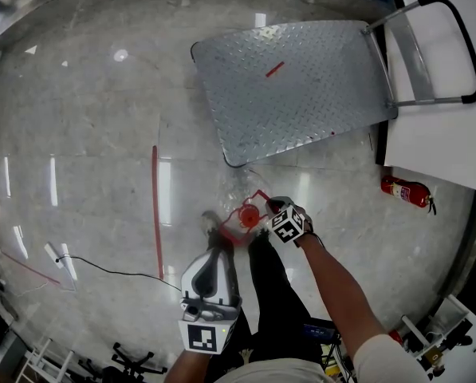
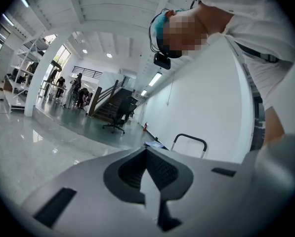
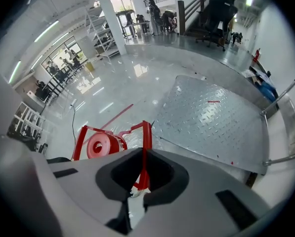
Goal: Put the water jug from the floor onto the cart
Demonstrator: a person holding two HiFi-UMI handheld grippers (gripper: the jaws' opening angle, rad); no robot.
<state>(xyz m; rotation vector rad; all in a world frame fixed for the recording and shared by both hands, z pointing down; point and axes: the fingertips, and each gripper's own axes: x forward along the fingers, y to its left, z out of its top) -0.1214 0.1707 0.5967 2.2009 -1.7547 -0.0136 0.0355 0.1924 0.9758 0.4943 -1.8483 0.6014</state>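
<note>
The water jug (image 1: 242,191) is clear with a red cap (image 1: 249,212) and a red carrying handle (image 1: 259,194); it stands on the floor just short of the cart's near corner. In the right gripper view the cap (image 3: 99,145) shows left of the jaws and the handle's red strip (image 3: 147,137) runs down between them. My right gripper (image 1: 271,211) points steeply down and is shut on that strip (image 3: 143,154). My left gripper (image 1: 218,244) hangs beside it to the left, roughly level, jaws shut (image 2: 146,152) on nothing. The cart (image 1: 293,86) has a bare steel checker-plate deck.
The cart's push handle (image 1: 453,22) stands at its far right end by a white wall. A red fire extinguisher (image 1: 405,190) lies on the floor to the right. A red tape line (image 1: 155,206) and a black cable (image 1: 102,270) cross the glossy floor at left. The person's legs (image 1: 273,294) stand behind the jug.
</note>
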